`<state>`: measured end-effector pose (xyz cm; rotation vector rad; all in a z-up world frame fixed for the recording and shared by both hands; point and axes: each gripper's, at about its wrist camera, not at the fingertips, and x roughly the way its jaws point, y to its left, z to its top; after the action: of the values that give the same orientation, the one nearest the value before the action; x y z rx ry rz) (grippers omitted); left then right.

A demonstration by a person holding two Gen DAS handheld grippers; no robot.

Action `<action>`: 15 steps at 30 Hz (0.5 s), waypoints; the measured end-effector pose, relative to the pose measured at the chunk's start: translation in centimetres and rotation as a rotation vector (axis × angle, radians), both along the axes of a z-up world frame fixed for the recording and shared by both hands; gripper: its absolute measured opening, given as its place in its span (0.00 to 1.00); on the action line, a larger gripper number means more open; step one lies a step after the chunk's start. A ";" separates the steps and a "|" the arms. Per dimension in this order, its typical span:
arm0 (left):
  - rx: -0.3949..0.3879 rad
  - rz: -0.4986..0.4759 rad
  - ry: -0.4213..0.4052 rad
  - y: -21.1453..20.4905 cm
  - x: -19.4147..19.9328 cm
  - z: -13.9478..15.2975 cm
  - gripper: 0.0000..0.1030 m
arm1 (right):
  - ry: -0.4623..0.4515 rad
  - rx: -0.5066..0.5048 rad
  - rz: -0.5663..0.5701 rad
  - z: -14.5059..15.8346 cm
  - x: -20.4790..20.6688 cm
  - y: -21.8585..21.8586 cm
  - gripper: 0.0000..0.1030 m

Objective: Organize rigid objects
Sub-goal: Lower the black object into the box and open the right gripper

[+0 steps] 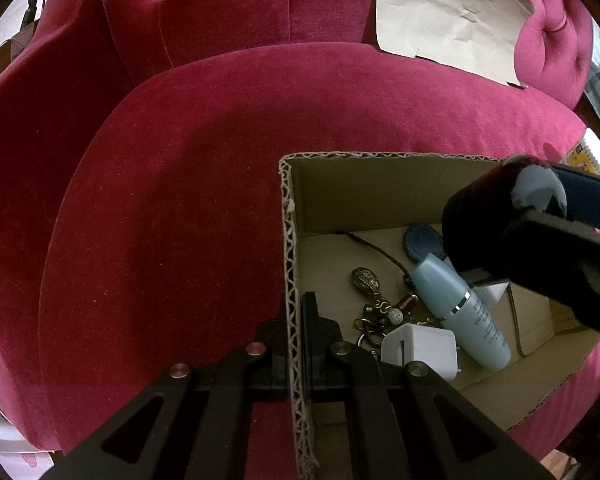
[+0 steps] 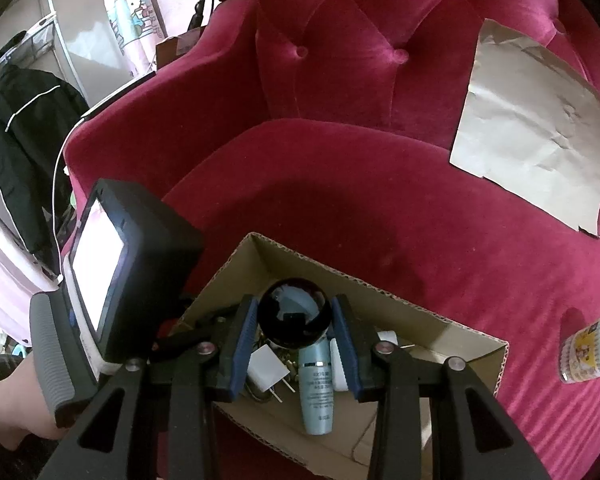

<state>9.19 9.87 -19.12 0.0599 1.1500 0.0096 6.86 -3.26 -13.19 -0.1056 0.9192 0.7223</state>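
Note:
A cardboard box [image 1: 380, 192] sits on a crimson velvet sofa seat [image 1: 172, 184]. My left gripper [image 1: 298, 320] is shut on the box's left wall [image 1: 291, 280], one finger on each side. Inside lie a pale blue bottle [image 1: 460, 308], a white charger [image 1: 420, 348], a keychain [image 1: 368, 284] and a dark blue disc [image 1: 422, 242]. My right gripper [image 2: 295, 320] is shut on a glossy black ball [image 2: 295, 314] and holds it over the box [image 2: 440, 320]. It also shows in the left wrist view [image 1: 500, 232]. The bottle [image 2: 316, 396] and charger [image 2: 266, 372] lie below it.
A crumpled beige paper [image 1: 448, 16] leans on the sofa's tufted back and shows in the right wrist view [image 2: 540, 132]. A small white-capped jar [image 2: 592, 348] lies on the seat right of the box. The left gripper's body [image 2: 112, 280] stands at the box's left.

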 end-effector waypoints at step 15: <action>0.002 0.000 0.001 -0.1 0.1 0.0 0.03 | -0.030 -0.037 -0.031 0.1 0.4 -0.4 0.87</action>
<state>9.24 9.80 -19.15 0.0617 1.1505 0.0101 7.22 -3.70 -13.10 -0.1345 0.9040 0.6733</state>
